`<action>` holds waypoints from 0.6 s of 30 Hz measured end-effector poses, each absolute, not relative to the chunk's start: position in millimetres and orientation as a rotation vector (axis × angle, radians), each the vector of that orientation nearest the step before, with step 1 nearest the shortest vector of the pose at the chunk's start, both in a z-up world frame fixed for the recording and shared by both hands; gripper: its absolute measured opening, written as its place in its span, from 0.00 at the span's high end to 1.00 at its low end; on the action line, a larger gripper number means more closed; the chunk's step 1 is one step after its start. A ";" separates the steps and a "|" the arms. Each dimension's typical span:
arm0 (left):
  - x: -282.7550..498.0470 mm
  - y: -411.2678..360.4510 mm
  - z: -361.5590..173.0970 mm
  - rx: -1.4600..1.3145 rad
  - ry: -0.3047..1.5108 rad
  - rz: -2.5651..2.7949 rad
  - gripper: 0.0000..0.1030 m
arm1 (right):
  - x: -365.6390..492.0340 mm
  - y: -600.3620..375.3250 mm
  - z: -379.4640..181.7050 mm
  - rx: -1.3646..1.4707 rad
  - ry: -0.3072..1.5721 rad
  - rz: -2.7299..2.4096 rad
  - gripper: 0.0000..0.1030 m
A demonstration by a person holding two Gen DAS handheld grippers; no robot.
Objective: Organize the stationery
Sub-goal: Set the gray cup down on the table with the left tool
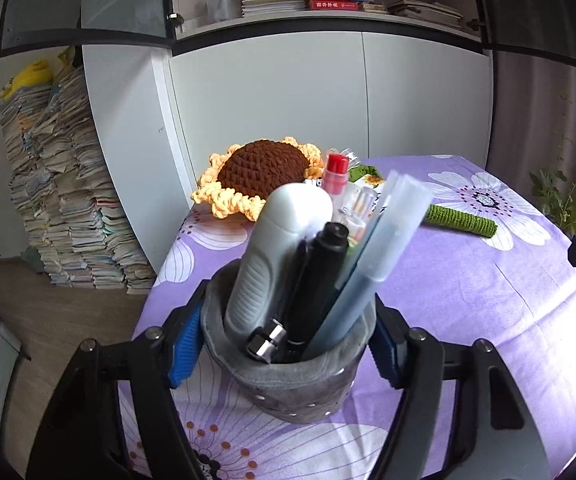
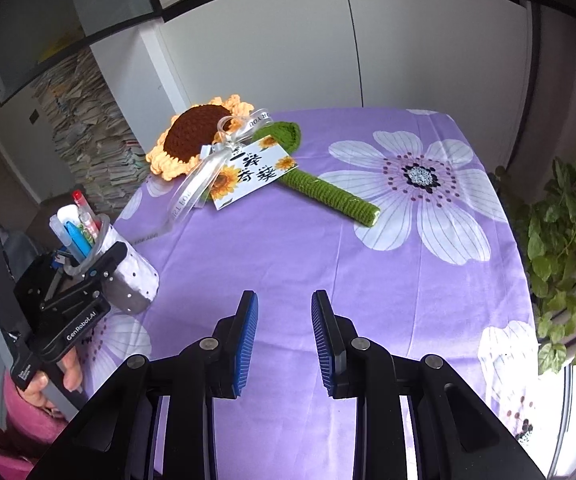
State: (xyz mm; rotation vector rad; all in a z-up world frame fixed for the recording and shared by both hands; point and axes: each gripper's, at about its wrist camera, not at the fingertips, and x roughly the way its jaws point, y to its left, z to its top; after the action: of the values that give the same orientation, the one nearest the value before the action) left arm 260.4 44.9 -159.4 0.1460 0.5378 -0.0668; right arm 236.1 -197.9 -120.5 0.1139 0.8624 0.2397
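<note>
A grey felt pen holder [image 1: 295, 384] stands on the purple flowered tablecloth [image 1: 467, 300], filled with a white correction tape [image 1: 284, 248], a black pen [image 1: 319, 280], a grey-blue pen [image 1: 371, 264] and a red-capped pen [image 1: 335, 174]. My left gripper [image 1: 288, 344] is shut on the holder's sides with its blue pads. In the right wrist view the holder [image 2: 134, 276] stands at the table's left edge in the left gripper [image 2: 88, 276]. My right gripper [image 2: 284, 320] is open and empty above the cloth [image 2: 367, 280], to the right of the holder.
A crocheted sunflower [image 2: 196, 136] with green stem [image 2: 331, 194], ribbon and card [image 2: 248, 172] lies at the back of the table. White cabinets stand behind. Stacked papers [image 1: 60, 200] stand on the floor at left. A potted plant [image 2: 567, 248] is at right.
</note>
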 end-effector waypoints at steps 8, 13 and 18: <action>256.7 32.8 -155.4 0.143 0.538 -0.083 0.33 | 231.1 -221.0 -130.2 0.162 0.872 0.220 0.73; 259.4 15.2 -147.2 0.175 0.522 -0.102 0.33 | 226.3 -233.0 -135.4 0.174 0.873 0.202 0.73; 266.4 -8.3 -138.1 0.200 0.513 -0.143 0.33 | 224.5 -245.9 -141.7 0.198 0.872 0.189 0.73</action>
State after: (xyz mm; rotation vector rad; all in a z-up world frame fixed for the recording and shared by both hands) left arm 266.4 -8.3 -138.1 0.2003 0.5129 -0.1433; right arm 224.5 -245.9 -141.7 0.1977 0.8717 0.1895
